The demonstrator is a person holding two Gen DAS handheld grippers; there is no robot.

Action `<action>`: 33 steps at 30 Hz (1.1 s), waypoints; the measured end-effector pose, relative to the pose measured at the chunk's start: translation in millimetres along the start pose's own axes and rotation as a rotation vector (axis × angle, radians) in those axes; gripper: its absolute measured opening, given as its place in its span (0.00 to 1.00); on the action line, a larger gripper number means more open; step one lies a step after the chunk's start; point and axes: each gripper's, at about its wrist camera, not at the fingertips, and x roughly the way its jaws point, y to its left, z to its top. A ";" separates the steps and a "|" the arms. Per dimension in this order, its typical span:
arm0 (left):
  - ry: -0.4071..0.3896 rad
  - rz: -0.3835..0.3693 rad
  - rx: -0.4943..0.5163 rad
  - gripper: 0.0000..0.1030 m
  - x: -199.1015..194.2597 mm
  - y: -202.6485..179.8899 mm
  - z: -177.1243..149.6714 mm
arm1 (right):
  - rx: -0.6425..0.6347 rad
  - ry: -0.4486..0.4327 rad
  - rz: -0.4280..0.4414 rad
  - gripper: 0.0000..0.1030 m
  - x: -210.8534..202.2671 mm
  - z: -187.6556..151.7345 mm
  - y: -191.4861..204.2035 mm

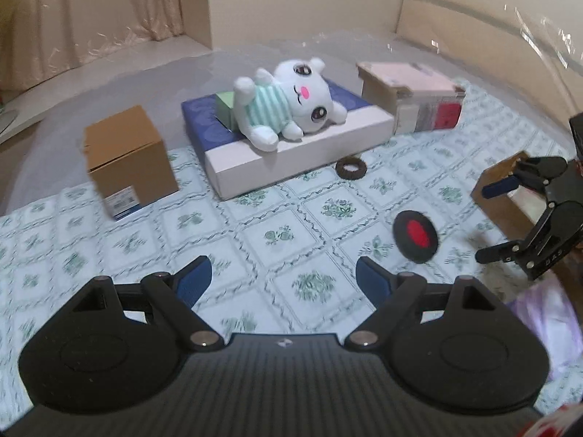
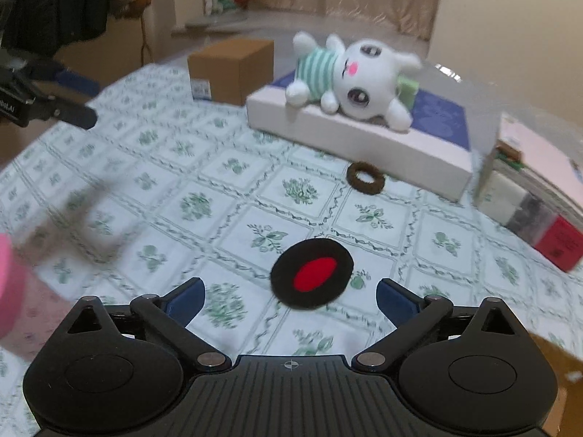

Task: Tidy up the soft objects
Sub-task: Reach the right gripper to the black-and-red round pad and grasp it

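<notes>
A white plush bunny (image 1: 288,105) (image 2: 349,80) in a striped green shirt lies on a flat blue-topped box (image 1: 302,145) (image 2: 364,142). A brown fuzzy ring (image 1: 351,168) (image 2: 365,177) rests on the floral cloth in front of that box. A black felt disc with a red centre (image 1: 416,236) (image 2: 311,273) sits tilted just ahead of my right gripper (image 2: 291,291) (image 1: 490,222), which is open and not touching it. My left gripper (image 1: 283,276) (image 2: 83,98) is open over bare cloth with nothing between its fingers.
A brown cardboard box (image 1: 127,160) (image 2: 233,69) stands left of the flat box. A pink-topped box (image 1: 411,98) (image 2: 535,189) is on its right. An open brown carton (image 1: 503,204) and purple fabric (image 1: 539,313) lie beside the right gripper. A green block (image 1: 226,107) sits behind the bunny.
</notes>
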 end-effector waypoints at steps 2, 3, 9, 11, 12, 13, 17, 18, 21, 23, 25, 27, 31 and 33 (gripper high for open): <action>0.015 -0.006 0.022 0.82 23.1 -3.5 7.3 | -0.005 0.019 0.005 0.97 19.9 3.9 -7.6; 0.026 -0.013 0.027 0.82 33.0 -5.2 9.9 | -0.003 0.033 0.015 0.97 29.6 5.3 -11.0; 0.098 -0.045 0.037 0.82 82.9 -13.8 17.1 | 0.058 0.116 0.059 0.97 83.6 9.4 -26.3; 0.109 -0.045 0.050 0.82 92.0 -17.2 17.1 | 0.057 0.131 0.056 0.97 93.2 9.2 -25.5; 0.115 -0.048 0.056 0.82 96.1 -19.0 17.2 | 0.049 0.139 0.045 0.97 97.7 8.9 -24.5; 0.118 -0.050 0.061 0.82 99.4 -20.1 17.3 | 0.040 0.149 0.030 0.97 101.5 8.7 -23.8; 0.136 -0.059 0.059 0.82 109.1 -21.6 17.8 | 0.048 0.174 0.001 0.97 113.8 6.4 -29.1; 0.142 -0.060 0.057 0.82 111.3 -21.5 18.3 | 0.058 0.172 0.002 0.97 115.1 5.9 -31.6; 0.147 -0.054 0.059 0.82 115.5 -22.1 20.4 | 0.080 0.161 0.005 0.97 116.5 7.4 -37.3; 0.148 -0.054 0.056 0.82 117.9 -22.7 21.8 | 0.074 0.164 0.004 0.97 116.8 9.4 -36.8; 0.152 -0.054 0.053 0.82 120.5 -23.8 22.9 | 0.063 0.171 -0.001 0.96 117.7 10.7 -34.8; 0.158 -0.052 0.057 0.82 122.4 -25.9 23.4 | 0.052 0.170 -0.008 0.89 116.6 11.7 -32.4; 0.172 -0.051 0.064 0.82 125.9 -32.1 25.1 | 0.056 0.158 -0.012 0.73 111.5 13.2 -32.1; 0.177 -0.052 0.063 0.82 128.1 -36.0 27.5 | 0.064 0.157 -0.017 0.73 109.2 12.6 -33.6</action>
